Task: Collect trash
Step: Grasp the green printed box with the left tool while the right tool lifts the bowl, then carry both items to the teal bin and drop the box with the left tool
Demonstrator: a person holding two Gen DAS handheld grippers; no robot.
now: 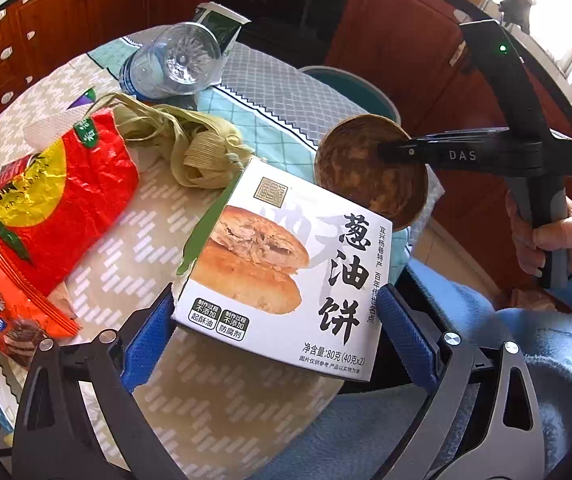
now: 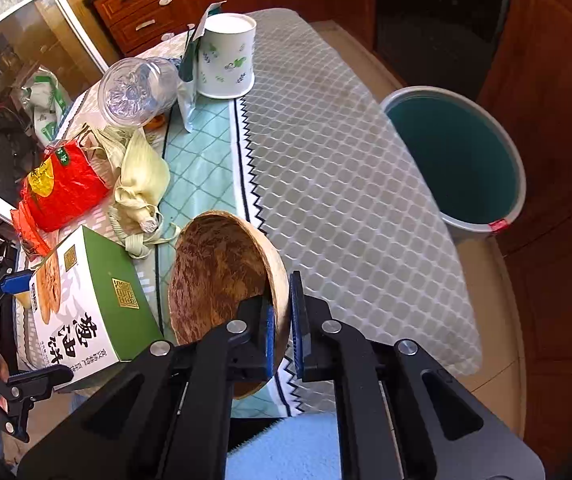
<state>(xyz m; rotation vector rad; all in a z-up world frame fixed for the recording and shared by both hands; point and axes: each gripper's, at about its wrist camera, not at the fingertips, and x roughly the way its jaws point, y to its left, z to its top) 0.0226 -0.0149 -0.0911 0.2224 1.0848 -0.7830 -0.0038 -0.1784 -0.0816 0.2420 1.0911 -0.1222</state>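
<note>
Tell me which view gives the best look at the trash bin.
The right wrist view. There the green bin shows whole on the floor beside the table, its open mouth and rim in full sight. In the left wrist view only a sliver of its rim peeks over the table edge.

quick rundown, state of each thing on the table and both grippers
left gripper: jaws open, either side of the box
right gripper: shut on the bowl rim
pastry box: closed
wooden bowl: tilted, empty
plastic bottle: on its side
paper cup: upside down
bin: open, looks empty
</note>
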